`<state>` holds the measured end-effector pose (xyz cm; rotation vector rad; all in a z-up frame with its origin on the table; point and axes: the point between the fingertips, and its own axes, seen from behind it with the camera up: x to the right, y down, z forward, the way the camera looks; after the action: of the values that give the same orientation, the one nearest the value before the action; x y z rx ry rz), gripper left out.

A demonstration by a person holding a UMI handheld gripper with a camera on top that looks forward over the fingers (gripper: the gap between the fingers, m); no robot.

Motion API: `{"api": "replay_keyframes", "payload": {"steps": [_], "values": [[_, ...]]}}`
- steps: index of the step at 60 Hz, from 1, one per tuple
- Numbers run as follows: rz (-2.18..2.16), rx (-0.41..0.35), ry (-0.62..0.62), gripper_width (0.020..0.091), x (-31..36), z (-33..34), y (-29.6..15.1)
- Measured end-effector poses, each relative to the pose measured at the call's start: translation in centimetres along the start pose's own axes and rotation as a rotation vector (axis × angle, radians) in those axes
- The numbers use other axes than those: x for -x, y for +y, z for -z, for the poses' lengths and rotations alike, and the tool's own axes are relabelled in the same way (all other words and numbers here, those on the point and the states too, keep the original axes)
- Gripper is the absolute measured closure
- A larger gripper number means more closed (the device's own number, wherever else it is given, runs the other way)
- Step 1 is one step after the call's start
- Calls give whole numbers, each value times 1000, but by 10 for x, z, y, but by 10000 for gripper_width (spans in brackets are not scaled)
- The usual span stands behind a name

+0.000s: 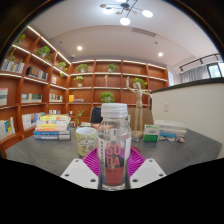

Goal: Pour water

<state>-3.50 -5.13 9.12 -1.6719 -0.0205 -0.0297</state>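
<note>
A clear plastic bottle [115, 145] is held upright between the fingers of the tool [114, 172], with both pink pads pressed against its sides. A white cap is seen on top, and a red label is wrapped around its lower body.

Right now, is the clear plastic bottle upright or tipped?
Upright: the clear plastic bottle stands vertical between the gripper fingers, white cap on top.

The single view rides on the gripper [114, 170] and looks forward, level, along its jaws. It sits low and close over the counter [45, 152], with a clear bottle [114, 145] right before the lens. Beyond the counter's far edge it faces wooden shelves [100, 82] and the ceiling lamp [124, 14].
</note>
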Motion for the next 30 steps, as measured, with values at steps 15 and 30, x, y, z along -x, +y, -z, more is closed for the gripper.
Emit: {"api": "replay_keyframes", "payload": {"steps": [15, 30], "values": [[86, 50, -21, 766, -5, -13, -1], [722, 139, 119, 765, -70, -73, -21]]}}
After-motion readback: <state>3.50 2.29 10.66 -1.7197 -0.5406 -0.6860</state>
